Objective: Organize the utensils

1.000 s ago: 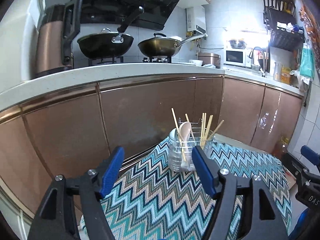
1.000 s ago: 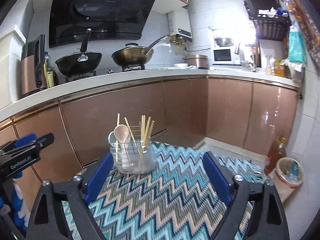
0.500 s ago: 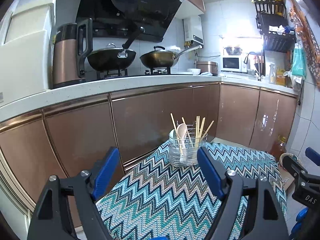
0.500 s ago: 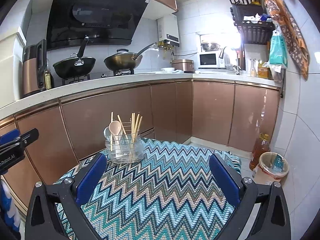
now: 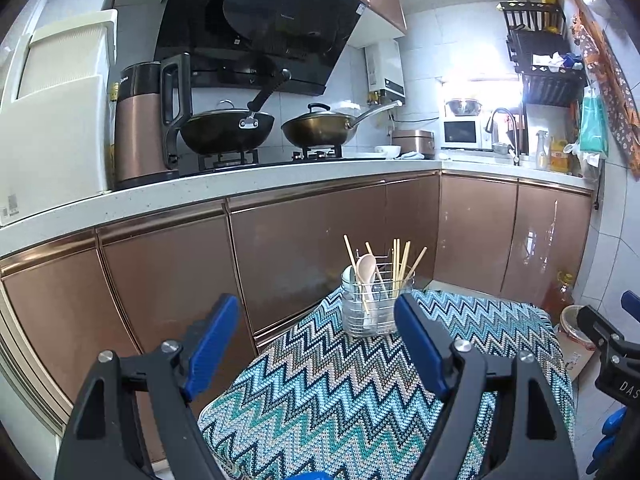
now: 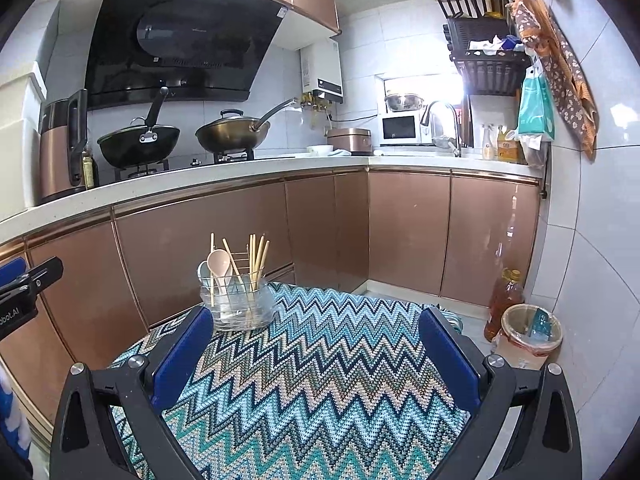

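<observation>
A clear utensil holder [image 5: 370, 308] [image 6: 238, 302] stands at the far edge of a small table under a zigzag cloth [image 5: 360, 392] [image 6: 320, 360]. Wooden chopsticks [image 5: 400, 262] [image 6: 256, 254] and a pale spoon [image 5: 366, 270] [image 6: 219, 264] stand upright in it. My left gripper [image 5: 316, 336] is open, with nothing between its blue pads, well short of the holder. My right gripper [image 6: 316, 354] is wide open above the cloth, also with nothing in it. The holder sits beyond its left pad.
Brown cabinets [image 5: 304, 248] under a white counter run behind the table. Two woks [image 5: 226, 130] sit on the stove beside a tall kettle [image 5: 140, 120]. On the floor to the right stand an oil bottle [image 6: 504, 304] and a small bin [image 6: 530, 330].
Both grippers have drawn back from the holder, which now looks smaller and farther. Both pairs of jaws have spread a little wider.
</observation>
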### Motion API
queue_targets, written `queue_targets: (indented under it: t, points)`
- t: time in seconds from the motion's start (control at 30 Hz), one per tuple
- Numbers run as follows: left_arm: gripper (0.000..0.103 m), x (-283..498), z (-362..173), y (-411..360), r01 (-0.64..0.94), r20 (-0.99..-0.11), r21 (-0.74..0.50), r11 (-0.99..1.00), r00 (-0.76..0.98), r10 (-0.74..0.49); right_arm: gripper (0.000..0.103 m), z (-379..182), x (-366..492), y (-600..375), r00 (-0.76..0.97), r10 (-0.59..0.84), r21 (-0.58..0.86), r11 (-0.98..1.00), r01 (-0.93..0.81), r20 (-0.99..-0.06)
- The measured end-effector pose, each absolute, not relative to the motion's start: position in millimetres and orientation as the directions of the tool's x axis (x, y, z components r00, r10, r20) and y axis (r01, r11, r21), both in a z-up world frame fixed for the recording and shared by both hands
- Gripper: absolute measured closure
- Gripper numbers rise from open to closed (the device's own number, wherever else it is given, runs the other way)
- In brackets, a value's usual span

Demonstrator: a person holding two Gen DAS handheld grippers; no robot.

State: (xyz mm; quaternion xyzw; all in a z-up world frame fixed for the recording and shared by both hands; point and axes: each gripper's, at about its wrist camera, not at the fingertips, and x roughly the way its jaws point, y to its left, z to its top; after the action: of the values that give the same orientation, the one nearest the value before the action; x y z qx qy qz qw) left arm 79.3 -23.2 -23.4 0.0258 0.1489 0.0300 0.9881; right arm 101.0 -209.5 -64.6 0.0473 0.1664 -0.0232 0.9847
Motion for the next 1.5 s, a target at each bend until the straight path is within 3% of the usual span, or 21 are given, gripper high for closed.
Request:
queue_targets:
  t: [1.5]
  points:
    - [0.024, 62, -14, -9, -0.089, -0.226, 0.031, 0.996, 0.97, 0.094, 0.0, -44, 76, -196, 0.939, -0.209, -0.02, 0.977, 0.212, -0.274]
